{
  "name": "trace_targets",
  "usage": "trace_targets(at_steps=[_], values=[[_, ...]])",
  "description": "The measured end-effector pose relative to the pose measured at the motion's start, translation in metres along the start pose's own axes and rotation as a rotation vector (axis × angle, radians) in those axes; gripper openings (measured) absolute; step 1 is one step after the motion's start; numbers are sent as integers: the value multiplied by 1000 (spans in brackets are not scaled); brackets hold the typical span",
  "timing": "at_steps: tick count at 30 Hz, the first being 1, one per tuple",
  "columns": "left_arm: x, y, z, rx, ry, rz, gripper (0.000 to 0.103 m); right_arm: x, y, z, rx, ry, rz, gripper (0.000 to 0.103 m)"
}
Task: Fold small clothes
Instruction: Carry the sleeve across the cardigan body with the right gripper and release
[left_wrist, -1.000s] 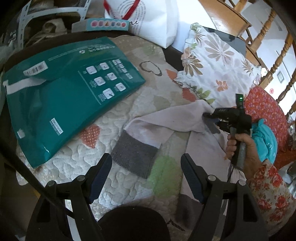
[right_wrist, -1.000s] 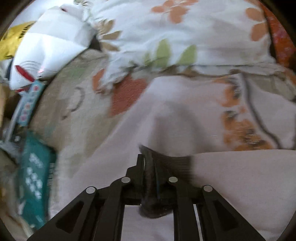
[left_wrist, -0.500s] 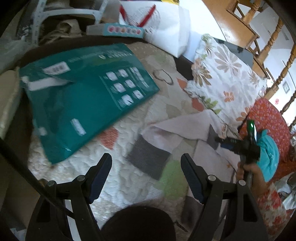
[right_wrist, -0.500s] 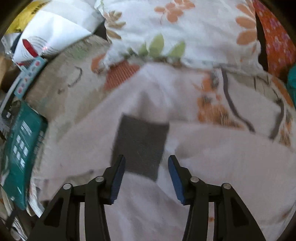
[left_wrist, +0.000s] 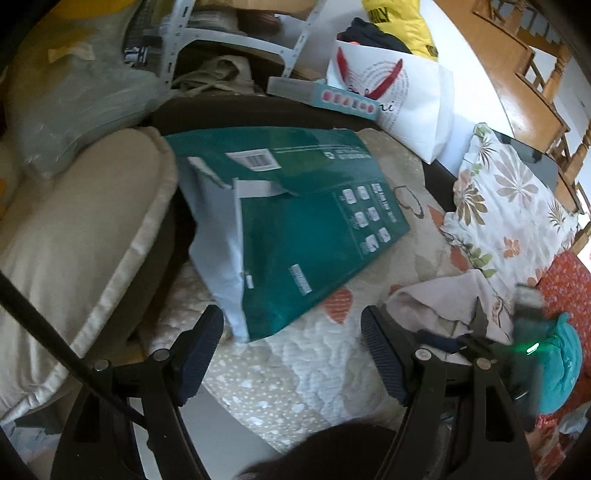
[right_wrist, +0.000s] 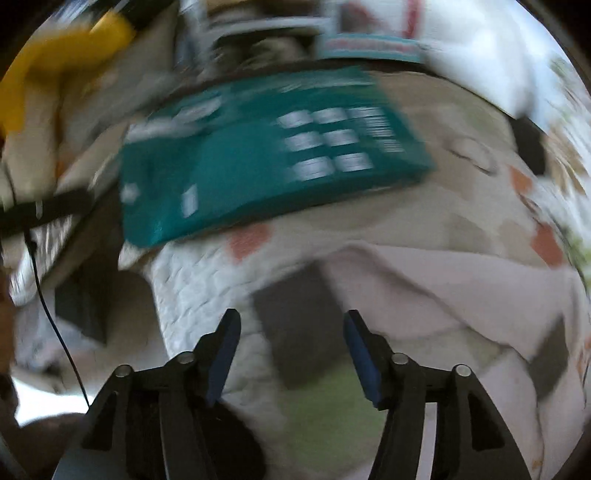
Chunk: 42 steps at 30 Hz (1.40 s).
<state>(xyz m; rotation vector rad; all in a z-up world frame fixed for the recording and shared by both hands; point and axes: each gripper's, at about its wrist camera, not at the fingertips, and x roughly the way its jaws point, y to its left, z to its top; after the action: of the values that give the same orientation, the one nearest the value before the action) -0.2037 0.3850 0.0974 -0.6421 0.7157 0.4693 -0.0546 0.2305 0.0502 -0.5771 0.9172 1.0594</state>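
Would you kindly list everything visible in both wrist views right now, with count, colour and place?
garment: one, pale pink with grey cuffs, spread on the quilt ahead of the right gripper
quilt: one, cream with orange and green patches, underneath everything
mailer bag: one, teal, on the quilt beyond the garment
floral pillow: one, white with orange flowers, far right
cushion: one, beige, far left
shopping bag: one, white with red handles, at the back
teal cloth: one, right edge
left gripper: one, black, jaws open
right gripper: one, black, jaws open over a grey cuff
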Motion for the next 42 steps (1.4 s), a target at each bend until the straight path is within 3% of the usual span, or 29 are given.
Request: trace_targets(at_steps=[3,4,5,6,7,11,14,18,20,22,28,32,36,38,40,42], values=[[-1,7,-2,-10,7,-6,76,34,10,-2,-40,73,-86,59],[-2,9,-3,-12,8,-9,76,42,8,-3,-45,85,-124,47],[-3,9,-3,-13,7,-11,76,39,4,-2,-30,66,-118,42],[-3,10,-4,-13,5,-10,76,36,0,1,-1,67,-114,17],[-4,11,-4,-15,4,-8,76,32,-7,7,35,69,-109,7],[-4,8,-4,-17,5,-33,76,-21,-32,43,155,-77,-41,6],[-8,-2,-4,5,1,-53,76,-96,-72,64,332,-271,81,6],[-13,-19,-8,29,1,-86,76,-194,-133,53,575,-518,151,6],[-13,-28,-9,39,8,-105,76,-233,-172,27,688,-593,108,6],[-15,-39,-12,58,15,-125,76,-255,-201,-8,772,-611,43,6],[-20,-80,-23,146,28,-157,77,-287,-280,-162,1053,-546,-202,6],[-17,-113,-31,209,63,-187,77,-283,-315,-260,1191,-435,-358,6],[-8,-162,-44,318,104,-224,78,-255,-340,-322,1229,-135,-623,11],[-1,-183,-50,365,116,-230,81,-257,-338,-347,1262,-160,-607,11],[9,-208,-57,411,124,-242,81,-261,-330,-354,1264,-190,-586,30],[24,-230,-65,442,131,-247,81,-265,-321,-346,1212,-204,-580,32]])
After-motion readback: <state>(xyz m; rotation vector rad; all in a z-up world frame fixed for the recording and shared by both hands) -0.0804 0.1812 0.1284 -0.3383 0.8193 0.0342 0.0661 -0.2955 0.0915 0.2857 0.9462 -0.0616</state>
